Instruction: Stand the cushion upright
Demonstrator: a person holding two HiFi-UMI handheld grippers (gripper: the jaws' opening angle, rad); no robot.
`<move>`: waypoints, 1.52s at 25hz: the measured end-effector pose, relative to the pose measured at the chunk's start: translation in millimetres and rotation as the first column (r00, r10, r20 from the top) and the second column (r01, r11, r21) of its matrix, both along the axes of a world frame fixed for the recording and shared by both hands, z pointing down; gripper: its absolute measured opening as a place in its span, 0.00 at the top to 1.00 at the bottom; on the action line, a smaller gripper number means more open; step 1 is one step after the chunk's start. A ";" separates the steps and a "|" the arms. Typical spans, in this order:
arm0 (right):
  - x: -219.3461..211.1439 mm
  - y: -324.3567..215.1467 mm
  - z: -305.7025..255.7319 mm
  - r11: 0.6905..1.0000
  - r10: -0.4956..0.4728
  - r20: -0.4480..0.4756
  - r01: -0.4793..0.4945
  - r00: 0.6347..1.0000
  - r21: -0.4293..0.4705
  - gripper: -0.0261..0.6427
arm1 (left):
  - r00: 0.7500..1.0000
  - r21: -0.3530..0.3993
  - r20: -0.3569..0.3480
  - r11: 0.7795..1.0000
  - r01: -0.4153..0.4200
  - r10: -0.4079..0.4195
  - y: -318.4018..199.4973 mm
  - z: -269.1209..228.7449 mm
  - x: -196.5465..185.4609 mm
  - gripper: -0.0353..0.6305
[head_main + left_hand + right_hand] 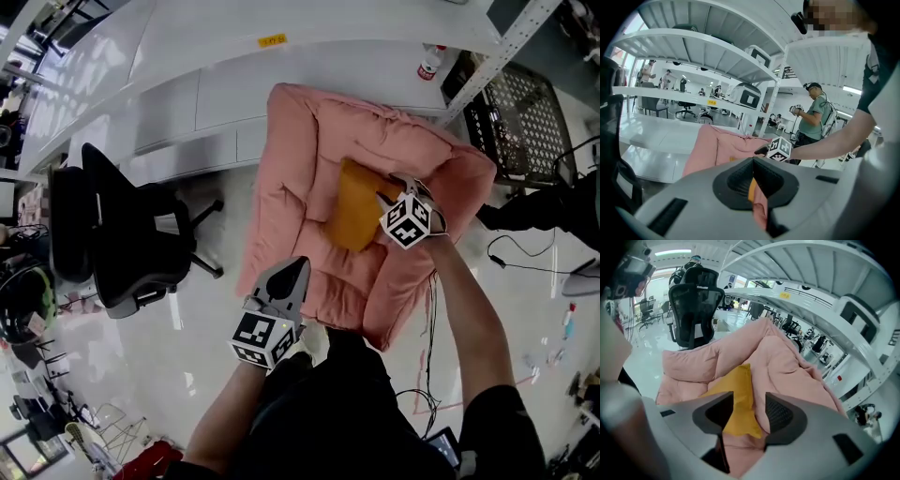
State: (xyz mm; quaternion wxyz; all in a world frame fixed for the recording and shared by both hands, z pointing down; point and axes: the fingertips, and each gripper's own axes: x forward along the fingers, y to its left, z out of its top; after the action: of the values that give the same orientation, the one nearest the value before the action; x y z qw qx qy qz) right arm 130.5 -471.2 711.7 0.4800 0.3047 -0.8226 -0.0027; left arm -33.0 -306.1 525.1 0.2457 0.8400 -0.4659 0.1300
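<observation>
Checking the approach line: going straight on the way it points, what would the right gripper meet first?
Probably the yellow cushion, straight ahead between the open fingers of the right gripper, on the pink bedding; depth is unclear.

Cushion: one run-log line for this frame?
left gripper: jaws shut on pink seat pad edge | right gripper: jaws open, yellow cushion between them, unclamped | yellow cushion: propped against pad's back

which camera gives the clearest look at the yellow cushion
The head view: nearly the whole yellow cushion shows, on the pink pad. The right gripper view shows it close but partly behind the right gripper's open jaws. The left gripper view gives only a sliver.
</observation>
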 end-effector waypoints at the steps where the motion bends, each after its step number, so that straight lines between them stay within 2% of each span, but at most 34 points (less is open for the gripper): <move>1: -0.3 1.9 -7.3 1.000 0.024 0.021 -0.024 0.999 0.008 0.66 | 1.000 0.004 -0.003 1.000 -0.007 0.007 0.2 -0.8 1.2 0.94; 5: 0.5 16.9 -43.6 0.986 0.155 0.128 -0.162 0.980 0.047 0.85 | 0.999 0.023 -0.016 0.999 -0.032 0.033 3.0 -7.8 4.3 0.94; 8: 2.1 37.6 -73.1 0.955 0.279 0.241 -0.294 0.930 0.031 0.93 | 0.998 0.036 -0.024 0.998 -0.051 0.052 6.8 -14.8 5.0 0.94; 14: -2.7 82.4 -118.0 0.898 0.403 0.427 -0.439 0.809 -0.016 0.95 | 0.995 0.065 -0.048 0.994 -0.089 0.092 16.1 -31.5 5.0 0.94; 23: -27.7 146.9 -188.5 0.850 0.450 0.581 -0.525 0.678 -0.046 0.95 | 0.990 0.064 -0.096 0.993 -0.099 0.105 31.9 -54.4 -9.5 0.94; 28: -43.2 179.2 -228.0 0.837 0.439 0.625 -0.547 0.645 -0.022 0.95 | 0.989 0.080 -0.104 0.992 -0.096 0.104 48.7 -75.1 -20.9 0.94; 38: -71.8 233.3 -283.6 0.818 0.410 0.670 -0.574 0.619 0.030 0.95 | 0.985 0.117 -0.135 0.989 -0.090 0.106 76.9 -115.7 -45.1 0.94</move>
State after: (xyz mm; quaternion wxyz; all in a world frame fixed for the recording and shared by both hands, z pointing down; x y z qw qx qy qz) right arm 58.7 -237.9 428.1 0.1135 0.5577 -0.8114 0.1333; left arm -78.1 -229.2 409.4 0.2242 0.8814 -0.4119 0.0563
